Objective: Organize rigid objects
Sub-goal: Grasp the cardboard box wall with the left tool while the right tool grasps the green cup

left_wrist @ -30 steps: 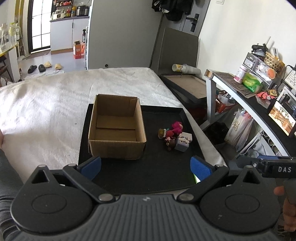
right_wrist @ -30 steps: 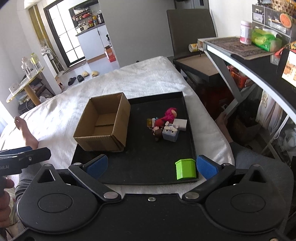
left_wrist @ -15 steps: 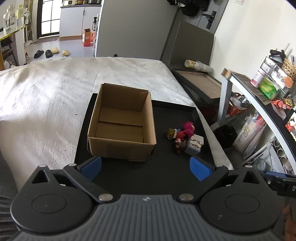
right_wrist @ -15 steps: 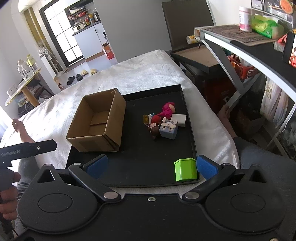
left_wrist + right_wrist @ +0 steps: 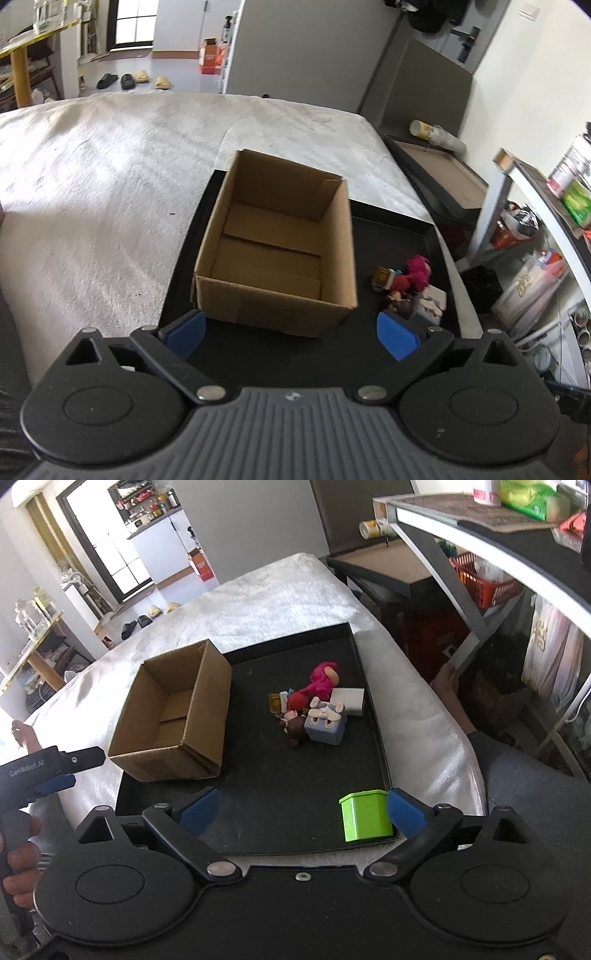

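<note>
We see daylight pouring in from the windows (image 5: 110,546) at the far left, blowing out the white bedspread (image 5: 280,598) with glare. The black tray (image 5: 295,797) stays dark and matte. Fisheye bending curves both views' edges, and the cardboard box (image 5: 277,251) looks slightly motion-blurred.

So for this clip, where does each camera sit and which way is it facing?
Left wrist: on the left claw, angled down at the cardboard box on the black tray; its own open blue pads show.
Right wrist: on the right claw, angled down over the green block beside its right pad; jaws closing, nothing gripped; the left claw and a hand show at left.
Shared: box, tray, toy pile.
</note>
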Action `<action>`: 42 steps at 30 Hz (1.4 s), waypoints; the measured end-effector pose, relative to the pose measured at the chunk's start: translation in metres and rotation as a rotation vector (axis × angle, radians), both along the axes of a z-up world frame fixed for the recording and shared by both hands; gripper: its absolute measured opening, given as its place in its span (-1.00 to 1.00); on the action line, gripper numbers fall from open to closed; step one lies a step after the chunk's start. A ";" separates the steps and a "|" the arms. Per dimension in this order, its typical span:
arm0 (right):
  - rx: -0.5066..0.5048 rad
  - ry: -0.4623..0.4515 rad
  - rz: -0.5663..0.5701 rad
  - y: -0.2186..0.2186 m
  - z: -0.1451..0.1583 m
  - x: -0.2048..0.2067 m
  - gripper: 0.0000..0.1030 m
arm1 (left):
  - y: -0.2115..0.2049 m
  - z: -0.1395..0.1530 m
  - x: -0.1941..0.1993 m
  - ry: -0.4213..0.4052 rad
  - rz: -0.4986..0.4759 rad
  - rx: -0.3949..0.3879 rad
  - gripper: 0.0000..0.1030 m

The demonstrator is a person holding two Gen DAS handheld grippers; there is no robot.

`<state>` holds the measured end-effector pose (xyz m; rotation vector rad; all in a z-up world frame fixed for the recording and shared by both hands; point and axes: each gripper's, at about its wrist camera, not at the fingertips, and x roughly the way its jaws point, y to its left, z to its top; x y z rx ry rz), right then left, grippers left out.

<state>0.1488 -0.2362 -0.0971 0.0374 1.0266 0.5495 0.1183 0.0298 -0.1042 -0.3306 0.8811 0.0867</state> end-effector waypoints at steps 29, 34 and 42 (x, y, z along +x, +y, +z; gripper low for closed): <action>-0.179 0.212 -0.046 0.019 -0.082 0.052 0.08 | 0.072 -0.064 0.055 0.036 0.215 -0.073 0.21; -0.216 0.240 -0.050 0.021 -0.097 0.056 -0.03 | 0.082 -0.077 0.065 0.043 0.224 -0.095 0.08; -0.257 0.264 -0.068 0.020 -0.115 0.055 -0.12 | 0.083 -0.095 0.070 0.032 0.199 -0.139 -0.47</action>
